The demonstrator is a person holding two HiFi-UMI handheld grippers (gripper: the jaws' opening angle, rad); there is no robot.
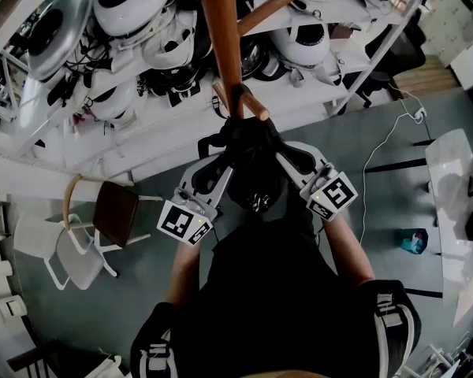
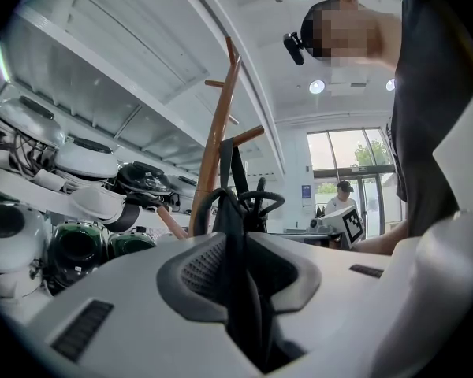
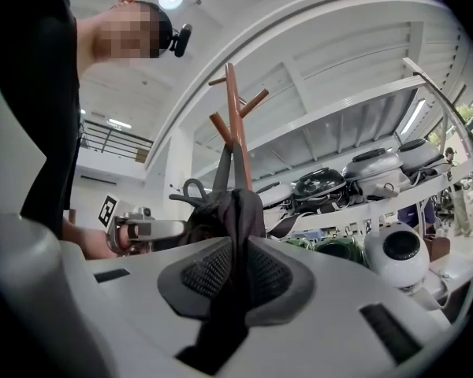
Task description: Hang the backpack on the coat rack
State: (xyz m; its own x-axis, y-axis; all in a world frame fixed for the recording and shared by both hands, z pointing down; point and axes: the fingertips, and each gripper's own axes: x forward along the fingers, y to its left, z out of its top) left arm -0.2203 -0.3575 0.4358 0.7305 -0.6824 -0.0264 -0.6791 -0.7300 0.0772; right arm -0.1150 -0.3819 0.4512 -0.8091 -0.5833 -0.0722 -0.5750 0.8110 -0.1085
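Note:
A black backpack (image 1: 252, 168) hangs between my two grippers, right in front of the wooden coat rack (image 1: 225, 46). Its top reaches a lower peg (image 1: 252, 102); I cannot tell whether it is hooked there. My left gripper (image 1: 221, 168) is shut on a black strap of the backpack (image 2: 235, 211), the fabric pinched between the ribbed pads (image 2: 201, 270). My right gripper (image 1: 284, 160) is shut on bunched black fabric of the backpack (image 3: 235, 215). In both gripper views the rack's pole (image 2: 214, 144) (image 3: 236, 124) stands just behind the backpack. In the right gripper view the left gripper (image 3: 142, 231) shows beyond the bag.
White shelves (image 1: 126, 124) behind the rack carry several round white and dark appliances. A brown-seated chair (image 1: 114, 211) and white chairs (image 1: 55, 250) stand at the left. At the right are a white table (image 1: 457, 203) and a teal object (image 1: 414, 241) on the floor.

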